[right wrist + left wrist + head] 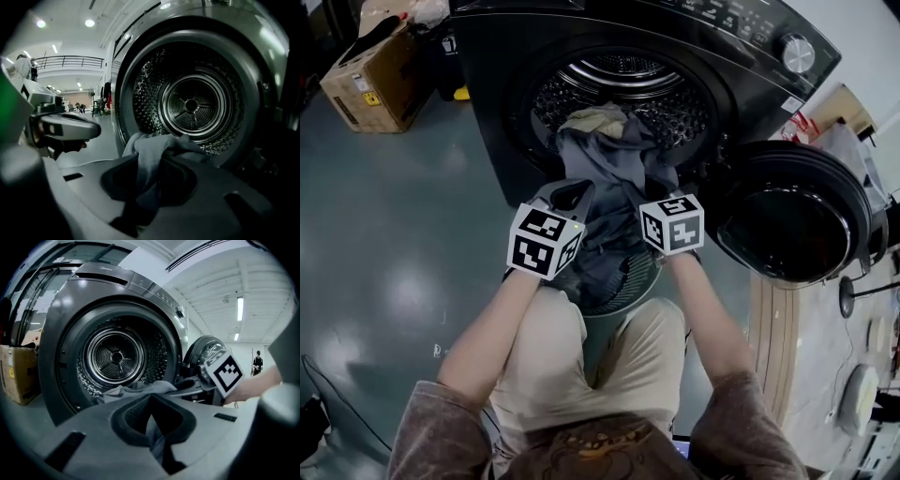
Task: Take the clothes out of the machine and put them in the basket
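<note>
A grey-blue garment [602,161] hangs out of the dark machine's drum [623,89] and down toward the green-grey basket [630,289] between the person's knees. A beige cloth [595,118] lies behind it in the drum mouth. My left gripper [569,194] is shut on a fold of the grey garment [136,391], which runs down between the jaws of the left gripper [152,422]. My right gripper [664,192] is beside it, and in its own view the right gripper [144,187] is shut on a bunched part of the same garment [151,146].
The machine's round door [792,214] stands swung open at the right. A cardboard box [375,73] sits on the floor at the far left. A white stand and cables [861,394] are at the right edge. The person's legs flank the basket.
</note>
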`<move>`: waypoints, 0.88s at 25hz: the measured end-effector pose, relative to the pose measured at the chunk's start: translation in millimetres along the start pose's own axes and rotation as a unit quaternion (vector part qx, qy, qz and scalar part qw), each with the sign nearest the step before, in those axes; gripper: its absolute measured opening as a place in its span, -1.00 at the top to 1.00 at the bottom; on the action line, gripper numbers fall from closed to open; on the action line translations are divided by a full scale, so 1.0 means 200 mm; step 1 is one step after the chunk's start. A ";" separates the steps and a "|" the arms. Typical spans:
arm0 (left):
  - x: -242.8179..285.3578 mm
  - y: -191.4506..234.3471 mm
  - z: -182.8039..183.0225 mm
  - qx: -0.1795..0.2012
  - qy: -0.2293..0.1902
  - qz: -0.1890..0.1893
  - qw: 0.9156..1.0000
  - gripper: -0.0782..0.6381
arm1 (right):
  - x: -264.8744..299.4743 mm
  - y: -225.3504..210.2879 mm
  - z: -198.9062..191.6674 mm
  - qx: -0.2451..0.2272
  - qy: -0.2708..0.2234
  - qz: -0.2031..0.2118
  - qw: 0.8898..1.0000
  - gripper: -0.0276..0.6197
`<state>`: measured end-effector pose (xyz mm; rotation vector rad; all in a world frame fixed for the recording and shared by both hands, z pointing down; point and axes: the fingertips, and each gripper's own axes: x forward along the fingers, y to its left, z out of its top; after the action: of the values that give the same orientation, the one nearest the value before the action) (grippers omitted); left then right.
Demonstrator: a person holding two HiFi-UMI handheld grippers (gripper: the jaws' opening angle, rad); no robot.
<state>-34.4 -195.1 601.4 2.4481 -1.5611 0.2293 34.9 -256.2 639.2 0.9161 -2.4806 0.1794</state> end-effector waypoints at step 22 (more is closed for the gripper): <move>0.03 0.00 0.00 0.005 0.000 0.007 1.000 0.77 | -0.50 0.42 -0.15 -0.018 -0.006 0.061 0.998 0.63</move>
<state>-33.0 -200.2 602.7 2.4452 -1.5816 0.2404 60.1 -125.4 620.9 0.7527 -2.5438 0.1707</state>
